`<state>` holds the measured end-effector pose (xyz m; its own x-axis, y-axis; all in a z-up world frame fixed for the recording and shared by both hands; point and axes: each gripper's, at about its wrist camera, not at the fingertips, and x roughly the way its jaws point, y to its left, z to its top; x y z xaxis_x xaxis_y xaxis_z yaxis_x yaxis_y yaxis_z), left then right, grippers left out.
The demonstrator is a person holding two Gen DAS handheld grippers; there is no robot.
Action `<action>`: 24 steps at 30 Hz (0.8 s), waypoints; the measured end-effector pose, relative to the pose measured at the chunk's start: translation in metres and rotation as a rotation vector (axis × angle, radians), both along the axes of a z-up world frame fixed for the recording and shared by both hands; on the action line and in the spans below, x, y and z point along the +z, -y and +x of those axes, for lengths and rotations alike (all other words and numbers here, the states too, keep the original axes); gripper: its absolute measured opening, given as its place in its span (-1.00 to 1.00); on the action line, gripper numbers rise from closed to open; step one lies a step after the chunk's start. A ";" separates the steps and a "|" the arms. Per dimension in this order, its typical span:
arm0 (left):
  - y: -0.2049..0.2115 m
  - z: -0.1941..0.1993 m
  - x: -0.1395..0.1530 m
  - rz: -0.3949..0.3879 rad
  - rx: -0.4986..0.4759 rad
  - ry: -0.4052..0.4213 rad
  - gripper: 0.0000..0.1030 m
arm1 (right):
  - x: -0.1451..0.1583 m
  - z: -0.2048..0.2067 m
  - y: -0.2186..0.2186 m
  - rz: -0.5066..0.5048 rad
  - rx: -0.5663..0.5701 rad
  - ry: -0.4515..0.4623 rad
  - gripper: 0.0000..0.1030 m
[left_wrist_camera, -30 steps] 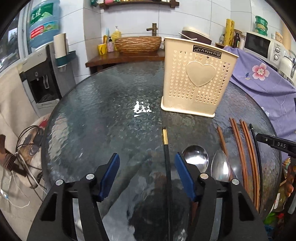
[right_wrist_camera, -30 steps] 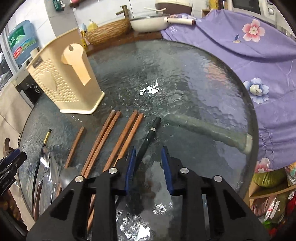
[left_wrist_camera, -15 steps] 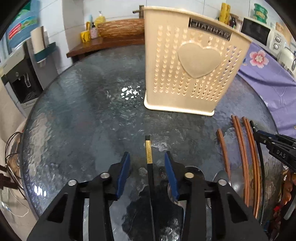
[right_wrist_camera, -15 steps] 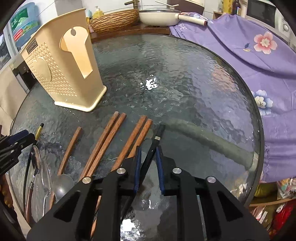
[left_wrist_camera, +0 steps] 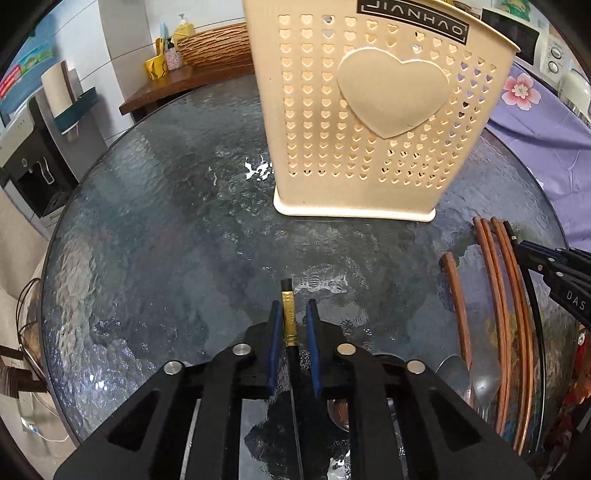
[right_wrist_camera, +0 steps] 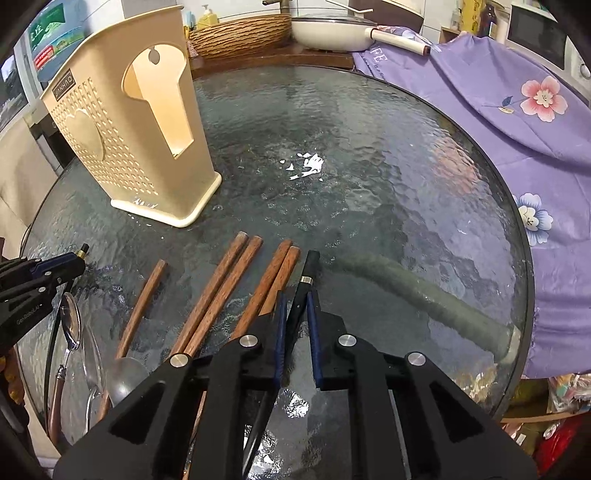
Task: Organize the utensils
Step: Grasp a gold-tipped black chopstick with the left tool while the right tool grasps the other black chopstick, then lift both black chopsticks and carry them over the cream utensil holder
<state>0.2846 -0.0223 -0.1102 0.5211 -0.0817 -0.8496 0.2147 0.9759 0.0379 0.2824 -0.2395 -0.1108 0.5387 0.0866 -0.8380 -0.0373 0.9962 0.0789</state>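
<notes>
A cream perforated utensil holder [left_wrist_camera: 373,122] with a heart on its front stands on the round glass table [left_wrist_camera: 166,229]; it also shows in the right wrist view [right_wrist_camera: 122,147]. My left gripper [left_wrist_camera: 292,308] is shut on a black chopstick with a gold band [left_wrist_camera: 288,317]. My right gripper [right_wrist_camera: 295,299] is shut on a black chopstick with a silver ring [right_wrist_camera: 306,273]. Several brown wooden chopsticks [right_wrist_camera: 221,291] lie between the grippers. Metal spoons [right_wrist_camera: 77,332] lie near the front edge.
A purple flowered cloth [right_wrist_camera: 517,122] covers the right side past the table. A wicker basket [right_wrist_camera: 240,33] and a white pan [right_wrist_camera: 332,33] sit on the wooden counter behind. A water dispenser [left_wrist_camera: 33,155] stands at the left.
Both grippers have closed on their black chopsticks. The left gripper has moved forward toward the holder, which looks larger; the right gripper has also moved slightly forward.
</notes>
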 end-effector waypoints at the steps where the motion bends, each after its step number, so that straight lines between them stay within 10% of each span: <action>1: -0.001 0.000 0.000 0.003 0.000 0.003 -0.84 | -0.001 0.000 0.001 0.004 0.000 0.000 -0.77; 24: -0.011 -0.015 0.029 -0.083 0.030 0.102 -0.87 | 0.036 -0.005 0.008 0.198 0.031 0.150 -0.84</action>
<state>0.2694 -0.0110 -0.0808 0.6075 -0.1327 -0.7831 0.1841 0.9826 -0.0236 0.2772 -0.2478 -0.0747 0.6504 0.2598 -0.7138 -0.0941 0.9600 0.2637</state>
